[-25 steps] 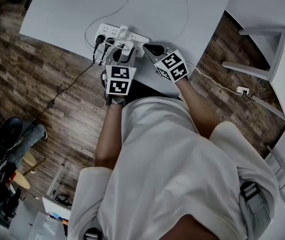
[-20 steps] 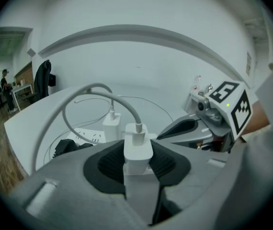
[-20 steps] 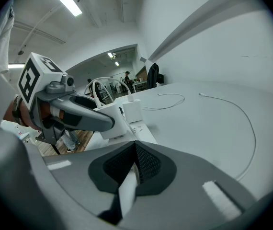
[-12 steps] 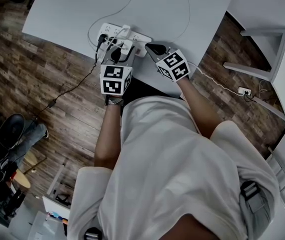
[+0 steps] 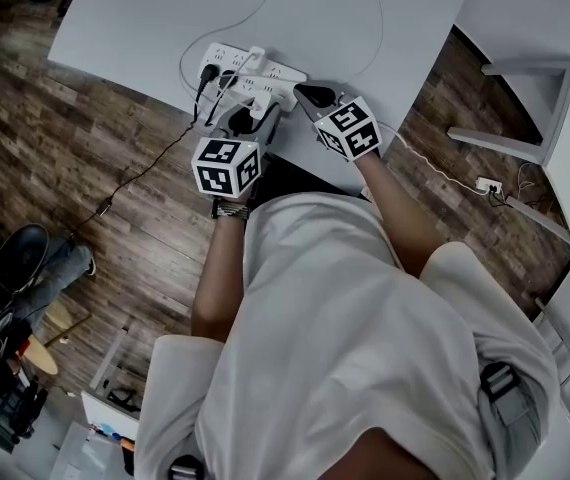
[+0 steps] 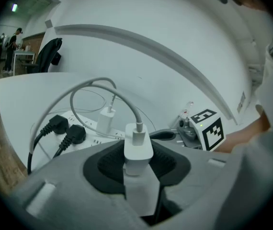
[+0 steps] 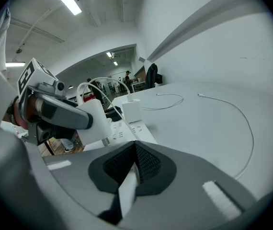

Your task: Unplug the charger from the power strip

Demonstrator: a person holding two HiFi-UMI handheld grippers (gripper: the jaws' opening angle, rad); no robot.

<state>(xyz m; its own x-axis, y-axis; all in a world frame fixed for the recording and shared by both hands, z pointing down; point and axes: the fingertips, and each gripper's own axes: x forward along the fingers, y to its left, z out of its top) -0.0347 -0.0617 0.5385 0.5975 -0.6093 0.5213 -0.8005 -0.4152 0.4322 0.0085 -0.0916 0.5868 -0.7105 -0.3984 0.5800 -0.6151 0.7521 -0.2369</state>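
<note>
Left gripper (image 6: 136, 166) clamps the charger (image 6: 138, 147) by the table's (image 5: 145, 18) near edge. Right gripper (image 7: 135, 164), jaws together, seemingly pins the power strip (image 5: 217, 60); pull straight.

Person wears a white short-sleeve tee (image 5: 365, 338) w/ a dark wristband (image 5: 230, 210), centre-left of frame. Both the left gripper (image 6: 137, 164) & right gripper (image 7: 135, 163): grey shells, black textured pads, b/w marker cube (image 5: 227, 166) each.
</note>
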